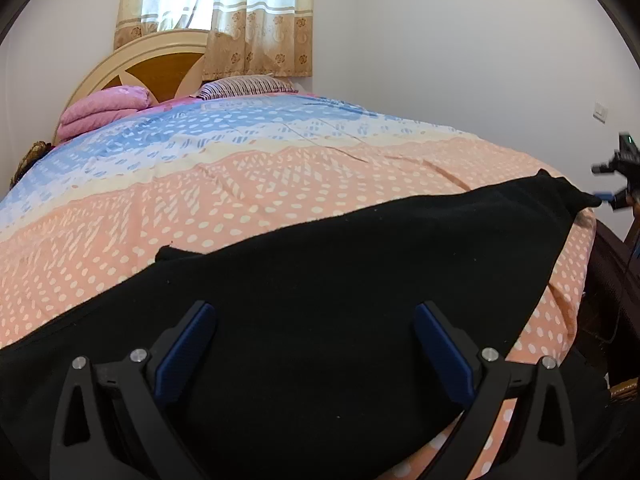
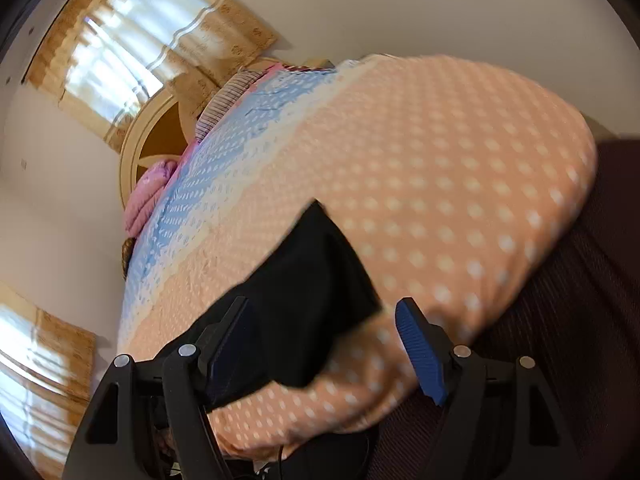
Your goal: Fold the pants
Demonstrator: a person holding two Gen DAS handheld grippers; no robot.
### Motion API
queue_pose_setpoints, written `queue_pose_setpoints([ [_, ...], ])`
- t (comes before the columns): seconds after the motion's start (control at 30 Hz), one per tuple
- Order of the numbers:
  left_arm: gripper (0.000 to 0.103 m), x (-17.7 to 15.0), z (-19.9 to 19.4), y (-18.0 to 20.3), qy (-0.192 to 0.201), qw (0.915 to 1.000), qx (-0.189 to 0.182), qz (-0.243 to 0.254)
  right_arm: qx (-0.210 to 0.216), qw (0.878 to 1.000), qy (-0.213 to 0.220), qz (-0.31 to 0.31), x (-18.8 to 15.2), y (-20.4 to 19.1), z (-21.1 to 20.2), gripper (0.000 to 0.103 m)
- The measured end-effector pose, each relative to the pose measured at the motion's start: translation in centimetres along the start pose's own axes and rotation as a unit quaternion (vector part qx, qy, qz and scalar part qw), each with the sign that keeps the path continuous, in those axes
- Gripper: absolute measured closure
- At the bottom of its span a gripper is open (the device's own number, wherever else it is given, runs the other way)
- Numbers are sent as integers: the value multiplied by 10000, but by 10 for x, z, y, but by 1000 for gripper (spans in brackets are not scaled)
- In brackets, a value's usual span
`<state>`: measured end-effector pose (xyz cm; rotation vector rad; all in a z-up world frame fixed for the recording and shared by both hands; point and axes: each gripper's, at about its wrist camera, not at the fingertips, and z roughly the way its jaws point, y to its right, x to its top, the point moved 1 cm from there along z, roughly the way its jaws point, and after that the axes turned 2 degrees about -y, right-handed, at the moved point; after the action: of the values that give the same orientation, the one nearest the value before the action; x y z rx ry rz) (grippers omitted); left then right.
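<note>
Two grippers: left gripper wide apart over the pants; right gripper wide too, blurred.
Pants: black, flat across the bed's near edge.
Headboard end: pink blanket, striped pillow, curtain.

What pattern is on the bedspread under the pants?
White dots and dashes on peach, cream and blue bands, on the bedspread; clearest in the left wrist view.

Parted right tool above black pants
</note>
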<state>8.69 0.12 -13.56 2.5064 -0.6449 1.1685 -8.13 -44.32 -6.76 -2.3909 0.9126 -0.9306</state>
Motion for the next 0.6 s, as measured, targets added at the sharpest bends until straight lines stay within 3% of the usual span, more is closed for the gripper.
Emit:
queue_pose_setpoints([
  [0.2,1,0,1,2,-48,10000,21,60,709,9965,-435,-4,-22,-6,22,29],
  [0.27,1,0,2,3,-66,9999,45,84,869,9948,-540,-14,-21,-15,33,42],
  [0.33,1,0,3,3,-85,9999,26,69,499,9968,-611,-124,-16,-23,47,85],
  [0.43,1,-1,3,0,-105,9999,-7,21,134,9984,-203,-510,4,-40,47,93],
  [0.6,1,-2,3,1,-114,9999,34,27,339,9902,547,-1242,30,-83,12,96],
])
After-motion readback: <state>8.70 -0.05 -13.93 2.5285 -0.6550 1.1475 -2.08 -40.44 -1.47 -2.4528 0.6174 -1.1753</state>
